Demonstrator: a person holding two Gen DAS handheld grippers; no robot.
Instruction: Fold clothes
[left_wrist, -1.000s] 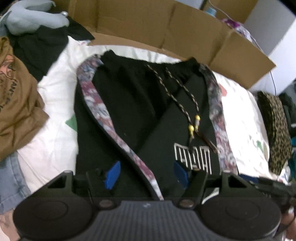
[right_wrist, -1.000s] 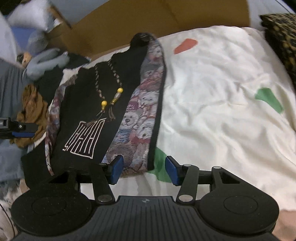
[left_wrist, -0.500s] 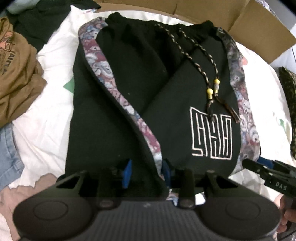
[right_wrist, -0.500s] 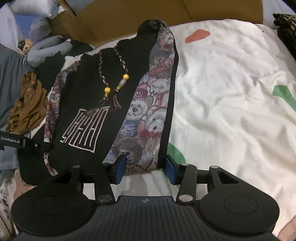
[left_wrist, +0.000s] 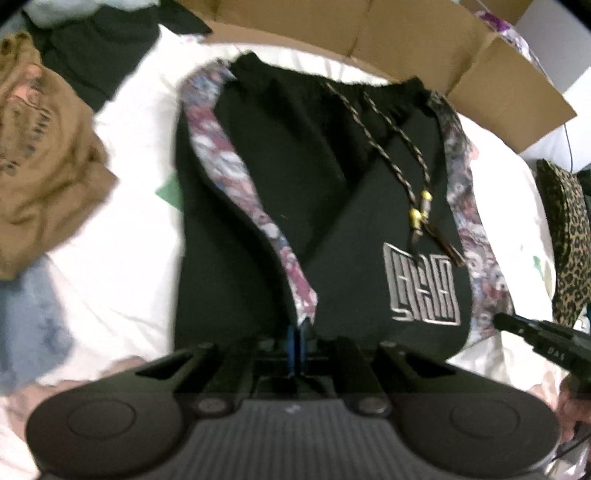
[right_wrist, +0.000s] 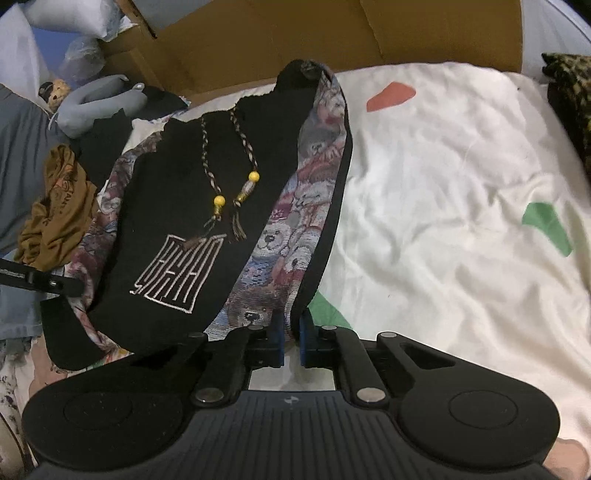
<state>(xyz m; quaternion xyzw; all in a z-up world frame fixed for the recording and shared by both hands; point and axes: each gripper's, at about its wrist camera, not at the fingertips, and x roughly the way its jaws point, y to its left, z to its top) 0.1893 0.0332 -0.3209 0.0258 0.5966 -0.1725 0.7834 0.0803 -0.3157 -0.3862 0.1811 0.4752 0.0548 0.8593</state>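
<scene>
Black shorts (left_wrist: 332, 177) with bear-patterned side stripes, a braided drawstring (left_wrist: 406, 162) and a white logo lie flat on the white sheet (right_wrist: 443, 221). My left gripper (left_wrist: 297, 339) is at the near hem, its jaws closing tight on the lower end of the inner patterned stripe, blue pads pressed on the cloth. In the right wrist view the shorts (right_wrist: 207, 206) stretch away to the upper left. My right gripper (right_wrist: 291, 332) has its jaws closing on the black outer edge of the near hem beside the bear stripe. That gripper's tip (left_wrist: 517, 325) shows at the shorts' right corner.
A brown shirt (left_wrist: 44, 147) and blue denim (left_wrist: 29, 314) lie left of the shorts. Cardboard flaps (left_wrist: 369, 37) stand behind them. A leopard-print cloth (left_wrist: 569, 240) lies at the right edge. A grey plush (right_wrist: 96, 103) rests at the far left.
Both grippers went from open, straddling the near hem, to shut on it. The left one slid in over the inner patterned stripe's end; the right one barely moved.
</scene>
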